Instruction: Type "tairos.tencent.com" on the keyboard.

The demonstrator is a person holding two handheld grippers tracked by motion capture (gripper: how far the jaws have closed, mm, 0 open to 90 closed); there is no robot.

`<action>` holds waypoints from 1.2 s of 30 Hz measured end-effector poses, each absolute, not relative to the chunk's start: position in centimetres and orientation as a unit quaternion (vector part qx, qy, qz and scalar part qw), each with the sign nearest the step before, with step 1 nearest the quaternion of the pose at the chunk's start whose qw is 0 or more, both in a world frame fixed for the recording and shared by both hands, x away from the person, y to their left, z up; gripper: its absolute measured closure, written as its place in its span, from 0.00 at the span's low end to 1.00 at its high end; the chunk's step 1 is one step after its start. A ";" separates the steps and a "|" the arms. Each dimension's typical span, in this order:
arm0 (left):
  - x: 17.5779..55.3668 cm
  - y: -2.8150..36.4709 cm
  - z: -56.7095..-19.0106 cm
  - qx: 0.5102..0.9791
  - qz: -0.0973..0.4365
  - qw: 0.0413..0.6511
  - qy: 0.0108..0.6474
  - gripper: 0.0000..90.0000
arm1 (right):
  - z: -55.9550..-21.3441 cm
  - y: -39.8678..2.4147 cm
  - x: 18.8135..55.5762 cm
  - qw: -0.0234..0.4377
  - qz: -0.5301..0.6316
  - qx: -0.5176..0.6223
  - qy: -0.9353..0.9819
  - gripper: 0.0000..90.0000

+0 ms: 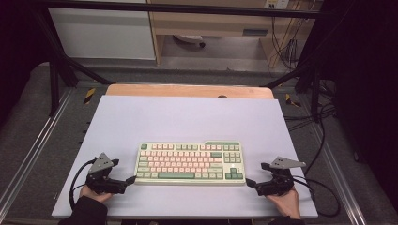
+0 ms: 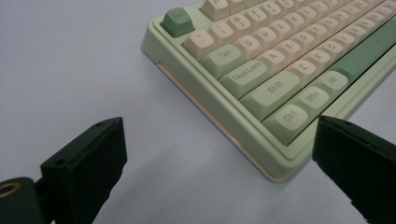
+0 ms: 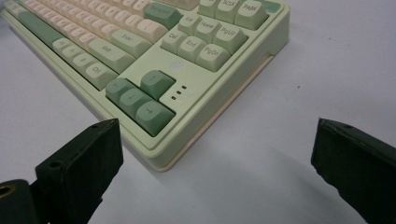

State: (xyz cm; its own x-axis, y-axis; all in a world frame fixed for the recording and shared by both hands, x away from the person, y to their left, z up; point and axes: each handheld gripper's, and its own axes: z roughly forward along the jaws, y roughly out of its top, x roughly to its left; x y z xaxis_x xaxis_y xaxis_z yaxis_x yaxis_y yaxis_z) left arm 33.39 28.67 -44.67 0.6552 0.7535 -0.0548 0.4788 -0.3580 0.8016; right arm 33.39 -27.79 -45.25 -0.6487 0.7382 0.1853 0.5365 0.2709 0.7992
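Flanking the near corners of a pale green mechanical keyboard [image 1: 189, 162] with cream and darker green keycaps, the two hand-held grippers sit low over the near edge of the worktop [image 1: 187, 117], a smooth, matte, pale lilac-grey board. The left gripper [image 1: 129, 179] points at the keyboard's near left corner; in the left gripper view its black jaws stand wide apart, holding nothing, with the Ctrl key [image 2: 287, 115] between them and one jaw close beside the case edge. The right gripper [image 1: 250, 182] mirrors this at the near right corner, jaws likewise spread and empty, the dark green arrow keys [image 3: 140, 95] just ahead. The step in hand looks like the approach for a two-handed grasp or shove of the keyboard. The next move likely calls for sliding each pair of jaws around a corner of the hard, glossy plastic case, then closing evenly so it does not twist. Farther off, a wooden strip [image 1: 187, 91] borders the far edge.
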 end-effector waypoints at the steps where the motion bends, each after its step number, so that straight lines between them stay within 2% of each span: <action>1: 33.4 28.7 -44.7 0.807 0.164 0.419 0.382 0.03 | -45.3 -27.8 33.4 0.112 0.449 0.404 0.789 0.03; 17: 33.3 28.3 -43.9 0.805 0.171 0.425 0.376 0.04 | -45.3 -27.7 33.4 0.111 0.448 0.404 0.790 0.03; 25: 33.1 27.8 -43.0 0.801 0.167 0.434 0.378 0.08 | -45.3 -27.7 33.4 0.111 0.446 0.404 0.791 0.03; 34: 33.0 27.3 -42.2 0.796 0.167 0.444 0.376 0.26 | -45.3 -27.7 33.4 0.110 0.445 0.403 0.792 0.03; 35: 33.0 27.2 -42.1 0.795 0.165 0.447 0.375 0.33 | -45.3 -27.7 33.4 0.112 0.446 0.403 0.791 0.03; 36: 33.0 27.2 -42.0 0.795 0.163 0.449 0.374 0.35 | -45.3 -27.7 33.4 0.112 0.446 0.403 0.791 0.03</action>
